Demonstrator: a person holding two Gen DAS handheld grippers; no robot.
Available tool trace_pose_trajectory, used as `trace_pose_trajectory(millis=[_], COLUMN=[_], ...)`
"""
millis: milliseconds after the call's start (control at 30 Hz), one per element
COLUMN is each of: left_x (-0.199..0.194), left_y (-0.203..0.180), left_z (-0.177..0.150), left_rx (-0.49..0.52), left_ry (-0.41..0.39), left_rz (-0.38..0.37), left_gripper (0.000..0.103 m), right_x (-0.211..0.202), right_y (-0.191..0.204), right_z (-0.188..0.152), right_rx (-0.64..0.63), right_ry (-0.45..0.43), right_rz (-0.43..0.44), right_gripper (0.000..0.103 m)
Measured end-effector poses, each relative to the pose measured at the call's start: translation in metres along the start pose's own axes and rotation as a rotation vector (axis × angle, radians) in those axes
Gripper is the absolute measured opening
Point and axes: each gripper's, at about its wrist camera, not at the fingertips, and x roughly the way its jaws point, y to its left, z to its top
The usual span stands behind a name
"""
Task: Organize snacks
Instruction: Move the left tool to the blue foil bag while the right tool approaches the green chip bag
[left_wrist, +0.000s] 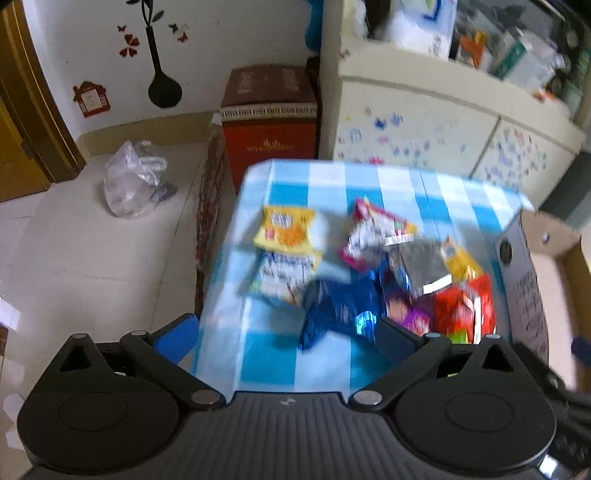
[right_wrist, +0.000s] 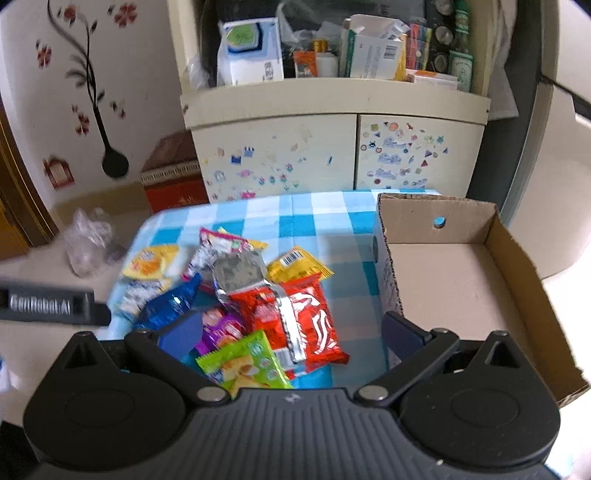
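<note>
Several snack packets lie in a loose pile on a blue-and-white checked tablecloth (right_wrist: 325, 214). Among them are a red packet (right_wrist: 310, 325), a green packet (right_wrist: 243, 363), a yellow packet (right_wrist: 147, 262), a blue packet (right_wrist: 166, 302) and a silver wrapper (right_wrist: 236, 273). The left wrist view shows the same pile: yellow packet (left_wrist: 284, 229), blue packet (left_wrist: 336, 310), red packet (left_wrist: 465, 310). An open cardboard box (right_wrist: 454, 273) stands right of the pile, nothing visible inside it. My right gripper (right_wrist: 291, 332) hangs open above the near packets. My left gripper (left_wrist: 284, 336) is open over the table's near edge, holding nothing.
A cream cabinet (right_wrist: 332, 147) with stickers stands behind the table, its shelf crowded with boxes and bottles. A red carton (left_wrist: 269, 129) and a clear plastic bag (left_wrist: 129, 181) sit on the tiled floor at left. The left gripper's body (right_wrist: 51, 302) shows at the right view's left edge.
</note>
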Motion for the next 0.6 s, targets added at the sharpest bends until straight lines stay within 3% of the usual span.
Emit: trace_pose_trajectory(millis=[233, 333, 433, 600], left_x=[0.013, 0.025, 0.037, 0.045], left_y=[0.004, 0.013, 0.021, 0.018], left_z=[0.016, 0.008, 0.006, 0.009], left_rx=[0.007, -0.051, -0.103, -0.098], left_ry=[-0.033, -0.032, 0.021, 0.041], left_rz=[-0.034, -0.083, -0.119, -0.122], left_gripper=[0.103, 0.103, 0.103, 0.103], right_x=[-0.012, -0.007, -0.001, 0.004], right_y=[-0.009, -0.01, -0.013, -0.007], right_z=[0.003, 0.003, 0.002, -0.009], right_rx=[0.011, 0.004, 0.021, -0.015], right_ry=[-0.115, -0.078, -0.023, 0.023], right_rz=[0.046, 0.064, 0.107, 0.154], right_gripper=[0.102, 0.102, 0.102, 0.102])
